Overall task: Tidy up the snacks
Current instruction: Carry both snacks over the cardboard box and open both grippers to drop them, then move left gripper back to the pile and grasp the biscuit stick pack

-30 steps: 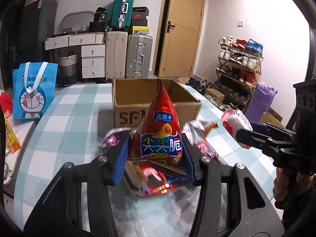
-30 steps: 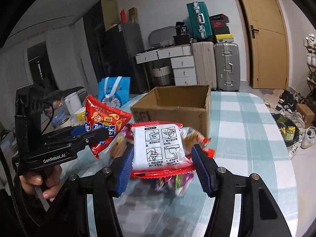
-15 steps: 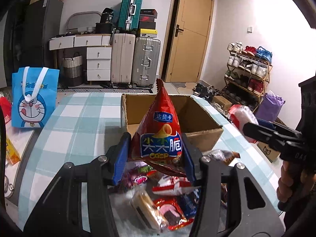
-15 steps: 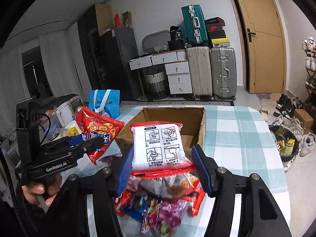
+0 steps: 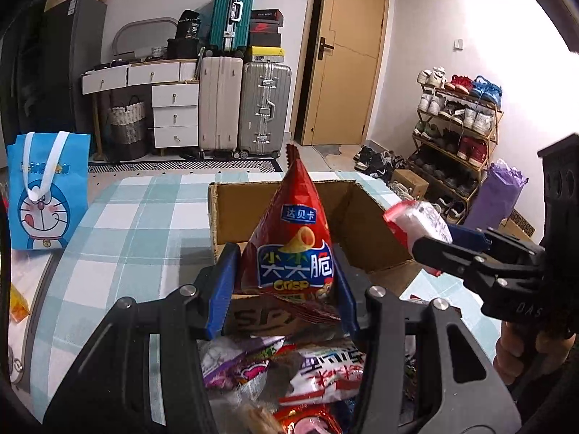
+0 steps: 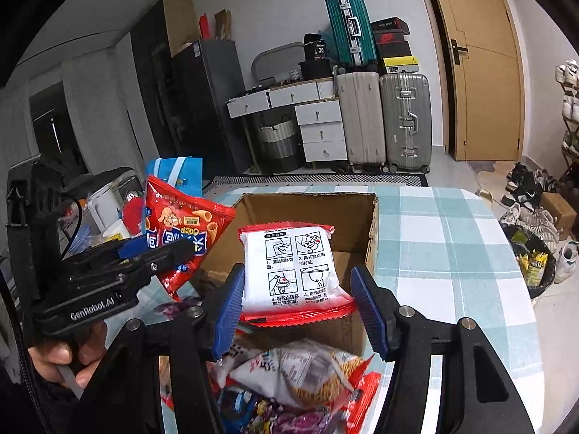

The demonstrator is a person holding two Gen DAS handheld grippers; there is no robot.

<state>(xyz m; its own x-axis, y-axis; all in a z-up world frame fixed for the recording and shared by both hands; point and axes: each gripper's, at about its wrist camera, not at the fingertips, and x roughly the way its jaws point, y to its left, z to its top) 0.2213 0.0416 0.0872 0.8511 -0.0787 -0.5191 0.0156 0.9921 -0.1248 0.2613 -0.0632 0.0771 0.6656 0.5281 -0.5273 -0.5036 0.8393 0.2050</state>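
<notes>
My left gripper (image 5: 282, 285) is shut on a red triangular crisp bag (image 5: 293, 238) and holds it above the near wall of an open cardboard box (image 5: 365, 224). My right gripper (image 6: 300, 307) is shut on a white and red snack packet (image 6: 293, 267), also raised over the box's near edge (image 6: 347, 329). The box looks empty inside. Each gripper shows in the other view: the right one (image 5: 466, 249) with its packet (image 5: 416, 220), the left one (image 6: 144, 253) with the red bag (image 6: 181, 228). A pile of loose snack packets (image 6: 300, 372) lies on the table below both grippers.
The checked tablecloth (image 5: 119, 238) covers the table. A blue Doraemon bag (image 5: 43, 188) stands at the far left. Cups and clutter (image 6: 108, 213) sit beyond the left table edge. Suitcases, drawers, a door and a shoe rack line the room behind.
Both grippers have lifted and moved forward with their packets, from above the snack pile to over the box's near edge. The box now looks closer and lower in both views.
</notes>
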